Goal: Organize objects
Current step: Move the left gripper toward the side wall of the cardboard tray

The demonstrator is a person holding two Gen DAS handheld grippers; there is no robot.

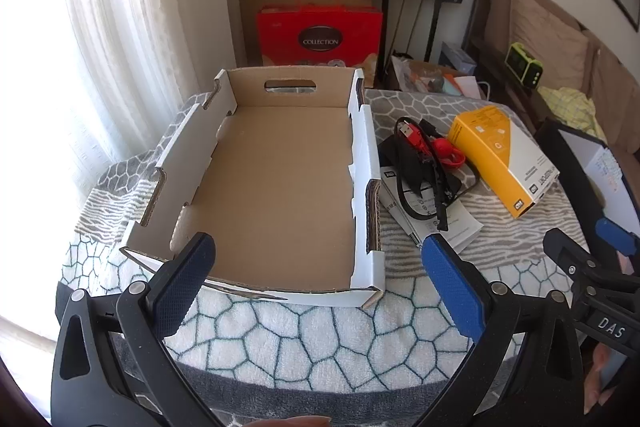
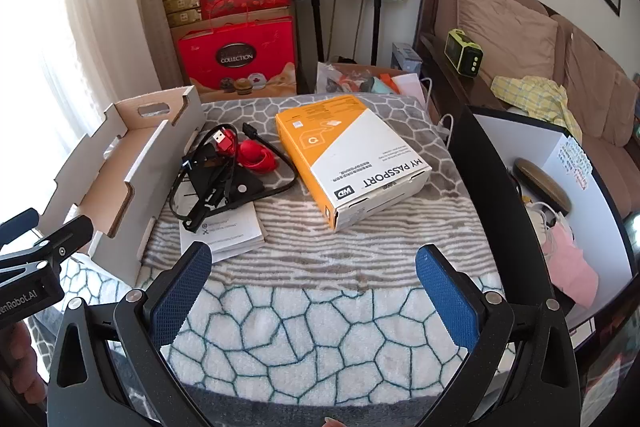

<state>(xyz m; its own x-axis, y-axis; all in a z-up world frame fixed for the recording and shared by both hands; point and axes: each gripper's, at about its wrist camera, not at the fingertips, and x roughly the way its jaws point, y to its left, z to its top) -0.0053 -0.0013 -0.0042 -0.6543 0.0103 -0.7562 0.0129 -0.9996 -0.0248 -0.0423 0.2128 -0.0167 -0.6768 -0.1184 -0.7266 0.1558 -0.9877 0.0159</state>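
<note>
Your left hand-held gripper (image 1: 318, 265) hangs with its jaws spread wide and nothing between them, tilted down over the near edge of the open cardboard tray (image 1: 280, 179). The tray is empty and sits on the left part of the worktop (image 1: 320, 327), which is covered by a towel with a grey and teal cell pattern.

Your right hand-held gripper (image 2: 314, 273) is likewise wide open and holds nothing, hovering over bare towel at the near side of the worktop (image 2: 320, 315). Ahead of it, well apart from the fingertips, lies the yellow and white WD My Passport box (image 2: 352, 159), flat on the towel with its printed end towards you. To the left of the box, between it and the tray (image 2: 120, 171), is a small heap: a coiled red USB cable (image 2: 248, 153), a black cable (image 2: 224, 187) looped over a black hard drive (image 2: 244, 189), and a white leaflet (image 2: 228, 231) lying under them. The heap lies just beside the tray's right wall, outside it.
</note>
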